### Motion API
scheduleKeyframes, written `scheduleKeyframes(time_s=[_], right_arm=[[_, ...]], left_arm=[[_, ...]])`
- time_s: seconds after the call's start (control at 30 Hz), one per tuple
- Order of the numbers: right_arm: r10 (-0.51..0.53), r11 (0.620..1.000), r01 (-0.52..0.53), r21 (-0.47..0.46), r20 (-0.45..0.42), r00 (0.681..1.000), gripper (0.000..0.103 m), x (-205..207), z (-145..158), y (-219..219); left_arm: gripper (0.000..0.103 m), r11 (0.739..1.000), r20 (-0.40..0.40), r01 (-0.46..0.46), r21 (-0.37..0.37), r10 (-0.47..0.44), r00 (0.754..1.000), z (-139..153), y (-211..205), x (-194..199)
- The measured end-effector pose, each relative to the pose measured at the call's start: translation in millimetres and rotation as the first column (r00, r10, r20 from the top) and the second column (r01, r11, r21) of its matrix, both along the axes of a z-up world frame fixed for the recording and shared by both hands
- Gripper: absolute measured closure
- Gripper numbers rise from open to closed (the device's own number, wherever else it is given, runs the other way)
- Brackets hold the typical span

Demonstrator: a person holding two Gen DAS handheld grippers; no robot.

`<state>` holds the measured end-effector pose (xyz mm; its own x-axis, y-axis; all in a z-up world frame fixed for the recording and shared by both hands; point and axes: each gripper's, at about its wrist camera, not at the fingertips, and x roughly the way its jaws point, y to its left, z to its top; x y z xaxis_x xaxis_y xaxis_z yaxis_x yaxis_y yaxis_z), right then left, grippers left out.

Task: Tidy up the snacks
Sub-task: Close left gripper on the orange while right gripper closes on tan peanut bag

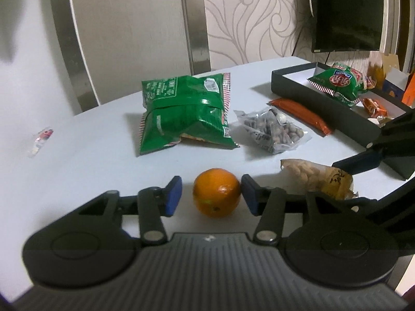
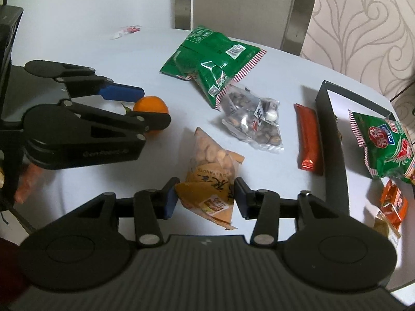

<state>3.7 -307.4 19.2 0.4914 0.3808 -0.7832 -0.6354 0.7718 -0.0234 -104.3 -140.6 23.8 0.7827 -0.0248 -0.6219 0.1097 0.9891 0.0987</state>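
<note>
Orange fruit point(image 1: 216, 193) sits btwn left gripper point(image 1: 211, 194) pads, gap both sides, not gripped. Right gripper point(image 2: 206, 197) straddles peanut bag point(image 2: 210, 178), grip unclear.

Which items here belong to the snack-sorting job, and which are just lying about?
Part of the job:
- orange, between the left gripper fingers
- peanut bag, between the right gripper fingers
- green chip bag
- clear nut bag
- red stick pack
- black box, already holding snacks

Lying about:
- small wrapper
- dark screen
- chair back
</note>
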Motion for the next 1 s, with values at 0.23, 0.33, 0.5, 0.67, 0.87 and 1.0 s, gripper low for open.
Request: scheduleKeyframes(time_s=[0.23,0.33,0.5,0.67,0.87,1.0], right_arm=[[-0.036,0.999,0.036,0.008,-0.013,0.999,0.038,1.2,-1.5,-3.0],[-0.039,0.999,0.039,0.01,-0.01,0.999,0.038,1.1,-1.6,-4.0],[-0.034,0.999,0.034,0.011,-0.001,0.999,0.039,-0.5,-2.0,-2.8],[-0.016,1.0,0.016,0.002,0.005,1.0,0.048,-3.2,-3.6,0.4],[-0.015,1.0,0.015,0.002,0.004,1.0,0.053,-5.2,-2.6,-0.5],[-0.023,1.0,0.023,0.007,0.002,1.0,0.054,-6.0,-1.5,-3.0]], left_arm=[[0.046,1.0,-0.034,0.003,-0.014,-0.003,0.999,-7.8,-4.7,8.3],[0.046,1.0,-0.045,0.003,-0.029,-0.004,0.999,-10.9,-4.5,9.6],[0.048,0.999,-0.045,0.008,-0.033,-0.01,0.999,-11.7,-4.9,9.0],[0.056,0.999,-0.05,0.027,-0.045,-0.03,0.998,-11.2,-4.8,8.4],[0.057,0.999,-0.05,0.025,-0.042,-0.027,0.998,-10.4,-5.4,7.5],[0.057,1.0,-0.044,-0.001,-0.026,0.0,0.999,-9.9,-1.2,7.9]])
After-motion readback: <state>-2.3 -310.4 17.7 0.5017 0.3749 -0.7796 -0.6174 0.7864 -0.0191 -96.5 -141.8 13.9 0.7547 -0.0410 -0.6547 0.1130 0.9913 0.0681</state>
